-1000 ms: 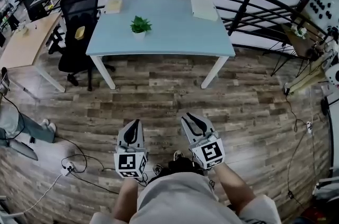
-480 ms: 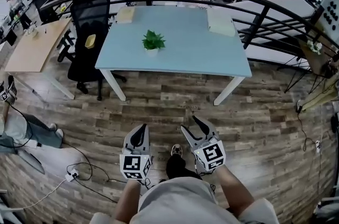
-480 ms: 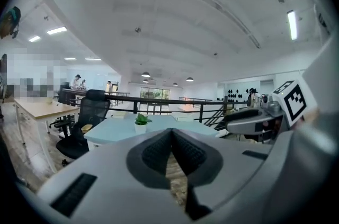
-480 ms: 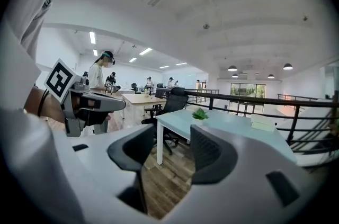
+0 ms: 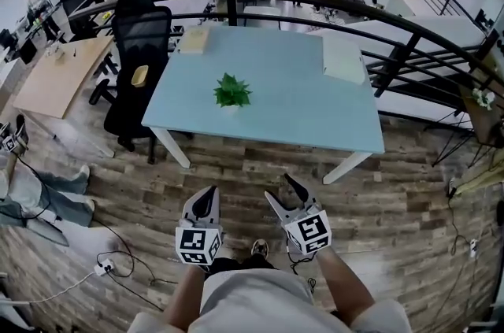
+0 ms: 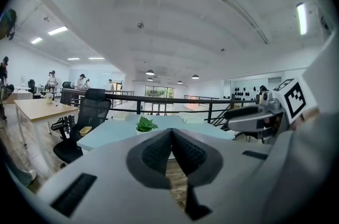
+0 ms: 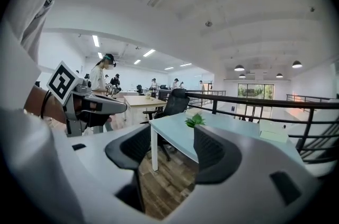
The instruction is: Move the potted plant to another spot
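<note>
The potted plant (image 5: 232,91), green leaves in a small white pot, stands left of centre on the light blue table (image 5: 307,115). Both grippers are held low over the wooden floor, well short of the table. My left gripper (image 5: 206,194) is shut with nothing in it; in the left gripper view its pads (image 6: 156,151) meet just below the plant (image 6: 145,124). My right gripper (image 5: 282,190) is opening and nothing is between its jaws. In the right gripper view (image 7: 172,146) the plant (image 7: 195,121) shows far off, above the gap.
A black office chair (image 5: 138,48) stands at the table's left end, beside a wooden desk (image 5: 55,75). A black railing (image 5: 354,9) curves behind the table. Two flat pads (image 5: 344,60) (image 5: 194,40) lie on the table. Cables and a power strip (image 5: 102,268) trail on the floor, left.
The table and plant have come closer in the head view as both grippers moved forward. The right gripper's jaws have spread apart; the left stays shut.
</note>
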The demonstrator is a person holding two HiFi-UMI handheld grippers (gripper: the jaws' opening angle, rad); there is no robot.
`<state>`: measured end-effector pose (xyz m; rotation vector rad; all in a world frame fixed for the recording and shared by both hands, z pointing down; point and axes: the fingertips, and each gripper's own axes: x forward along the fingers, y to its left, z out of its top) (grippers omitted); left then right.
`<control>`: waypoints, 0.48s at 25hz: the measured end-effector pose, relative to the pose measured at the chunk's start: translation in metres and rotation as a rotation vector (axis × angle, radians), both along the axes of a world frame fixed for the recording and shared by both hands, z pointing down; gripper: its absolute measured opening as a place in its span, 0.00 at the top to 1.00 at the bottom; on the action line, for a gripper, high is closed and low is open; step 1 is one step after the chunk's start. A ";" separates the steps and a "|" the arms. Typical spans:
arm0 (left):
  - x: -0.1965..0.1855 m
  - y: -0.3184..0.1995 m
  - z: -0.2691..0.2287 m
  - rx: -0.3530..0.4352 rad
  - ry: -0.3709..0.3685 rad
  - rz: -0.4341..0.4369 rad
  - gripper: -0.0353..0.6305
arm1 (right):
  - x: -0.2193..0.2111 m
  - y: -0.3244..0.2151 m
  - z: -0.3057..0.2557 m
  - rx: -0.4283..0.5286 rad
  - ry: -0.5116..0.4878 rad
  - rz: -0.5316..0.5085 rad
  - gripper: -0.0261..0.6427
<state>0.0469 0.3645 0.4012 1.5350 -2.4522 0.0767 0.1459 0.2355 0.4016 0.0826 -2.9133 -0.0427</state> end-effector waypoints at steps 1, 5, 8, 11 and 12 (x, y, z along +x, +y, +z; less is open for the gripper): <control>-0.006 -0.004 0.003 -0.003 0.007 -0.007 0.93 | -0.005 -0.007 0.003 0.002 0.009 -0.004 0.57; -0.032 -0.015 0.014 -0.015 0.032 -0.027 0.93 | -0.024 -0.030 0.014 0.002 0.034 -0.008 0.52; -0.059 -0.024 0.021 -0.021 0.044 -0.029 0.93 | -0.043 -0.045 0.021 -0.001 0.055 -0.002 0.49; -0.092 -0.039 0.028 -0.022 0.046 -0.019 0.93 | -0.065 -0.059 0.029 -0.001 0.068 0.012 0.47; -0.105 -0.045 0.030 -0.021 0.046 -0.013 0.93 | -0.073 -0.065 0.031 -0.001 0.071 0.018 0.47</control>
